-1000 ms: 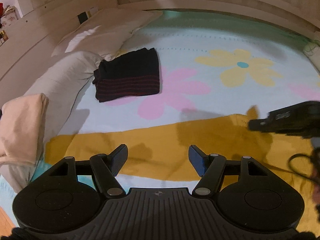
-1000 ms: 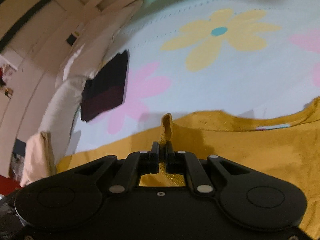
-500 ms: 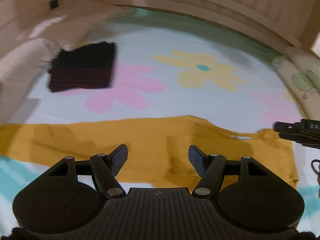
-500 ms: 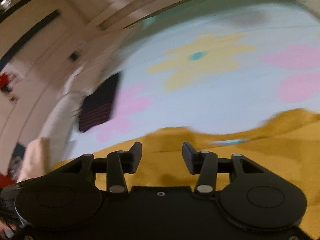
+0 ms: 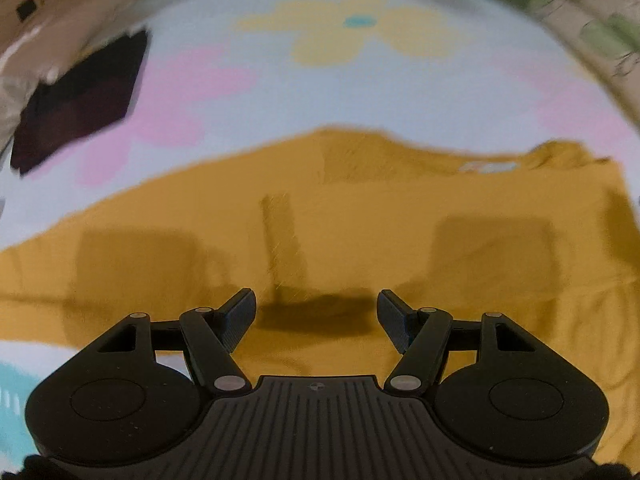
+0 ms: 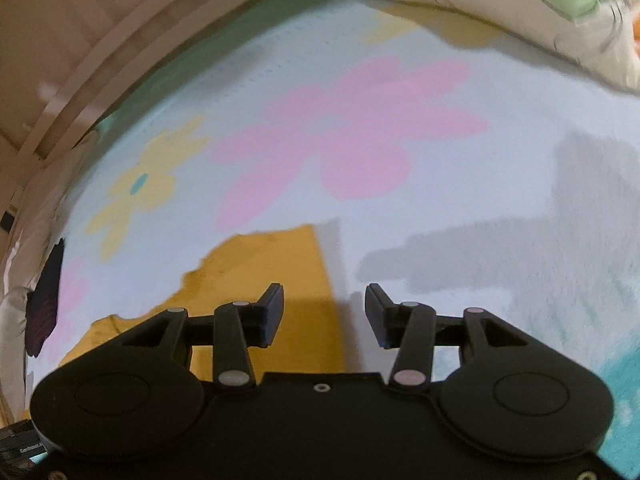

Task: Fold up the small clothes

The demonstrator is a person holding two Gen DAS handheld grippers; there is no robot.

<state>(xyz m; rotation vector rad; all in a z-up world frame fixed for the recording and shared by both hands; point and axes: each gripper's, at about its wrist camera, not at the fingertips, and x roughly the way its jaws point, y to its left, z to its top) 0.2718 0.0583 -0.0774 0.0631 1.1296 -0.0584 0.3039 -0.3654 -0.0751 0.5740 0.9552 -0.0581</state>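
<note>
Left gripper [image 5: 316, 314] agape, empty | right gripper [image 6: 324, 312] agape, empty | mustard garment [image 5: 360, 216] flat; label unreadable

A pale blue bedsheet [image 5: 400, 92] printed with big flowers is covering the bed. On the sheet, a yellow flower [image 5: 352, 32] with a teal centre is sitting beside a pink flower [image 6: 344, 136]. A cream pillow [image 6: 520, 12] with green patches is lying at the sheet's far edge. A beige slatted bed frame [image 6: 88, 40] is curving round the sheet's edge.
</note>
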